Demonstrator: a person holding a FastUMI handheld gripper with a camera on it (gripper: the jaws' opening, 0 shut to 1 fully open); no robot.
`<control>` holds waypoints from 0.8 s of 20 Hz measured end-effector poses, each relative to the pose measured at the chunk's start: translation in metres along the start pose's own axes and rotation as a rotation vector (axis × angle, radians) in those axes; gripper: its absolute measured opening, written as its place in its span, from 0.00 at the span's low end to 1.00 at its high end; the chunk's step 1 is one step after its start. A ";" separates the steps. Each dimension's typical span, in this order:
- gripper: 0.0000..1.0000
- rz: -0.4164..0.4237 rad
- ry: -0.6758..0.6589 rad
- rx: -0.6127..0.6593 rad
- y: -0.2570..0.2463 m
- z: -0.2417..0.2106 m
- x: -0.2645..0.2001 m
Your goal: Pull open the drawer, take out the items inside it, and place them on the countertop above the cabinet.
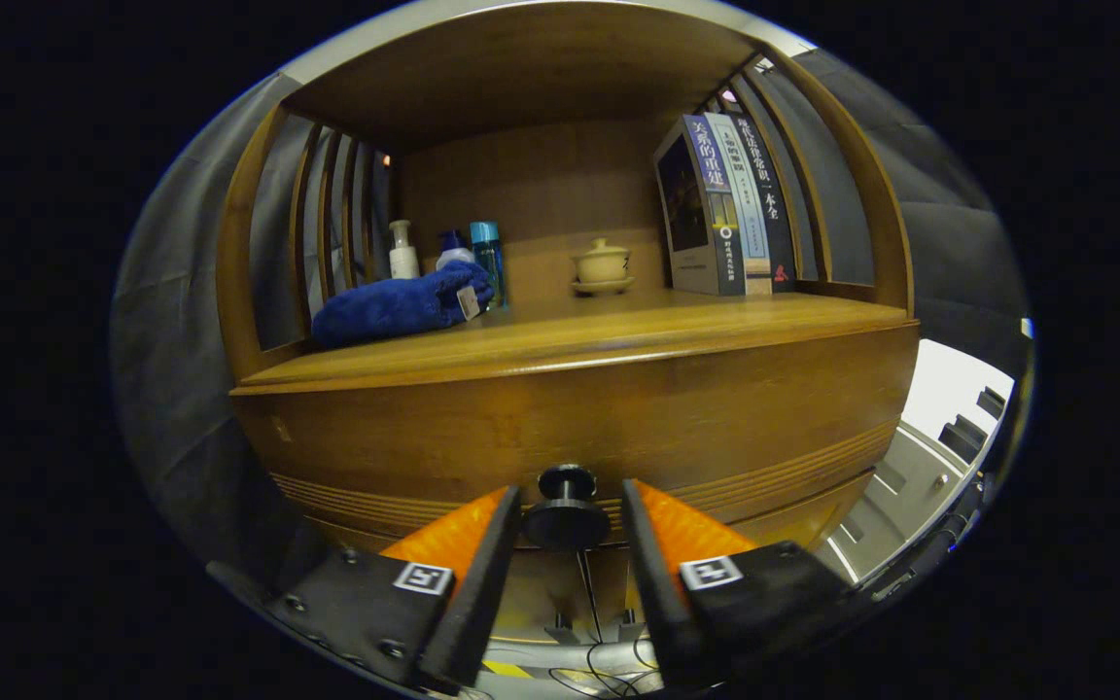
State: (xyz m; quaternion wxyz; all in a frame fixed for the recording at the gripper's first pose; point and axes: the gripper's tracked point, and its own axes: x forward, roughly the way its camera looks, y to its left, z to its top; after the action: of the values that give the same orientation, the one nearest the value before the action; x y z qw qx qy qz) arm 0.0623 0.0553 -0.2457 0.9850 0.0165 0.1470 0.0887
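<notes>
Items, left to right: folded blue towel (395,306) at centre left on the brown wooden countertop (618,335); white pump bottle (403,251) and blue bottles (485,255) behind; cream lidded cup (603,265) at centre; upright books (727,204) upper right. Lower centre: gripper (570,510), fingers parted narrowly either side of the closed wooden drawer's (696,428) round black knob (566,506); contact unclear.

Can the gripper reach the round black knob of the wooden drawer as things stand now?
Probably yes. The round black knob sits between the tips of the gripper, whose jaws stand open on either side of it, apart from it. Nothing lies between them, and the wooden drawer looks closed.
</notes>
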 end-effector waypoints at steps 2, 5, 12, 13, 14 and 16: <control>0.53 0.017 0.022 -0.012 0.000 -0.001 0.000; 0.47 0.001 0.016 -0.007 -0.001 -0.003 -0.002; 0.37 -0.059 0.030 -0.004 -0.003 -0.004 -0.002; 0.37 -0.061 0.031 -0.006 -0.003 -0.004 -0.004; 0.37 -0.060 0.033 -0.010 -0.003 -0.005 -0.010; 0.37 -0.059 0.039 0.001 -0.002 -0.009 -0.021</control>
State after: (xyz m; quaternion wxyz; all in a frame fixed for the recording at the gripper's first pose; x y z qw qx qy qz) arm 0.0409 0.0495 -0.2483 0.9842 0.0111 0.1664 0.0599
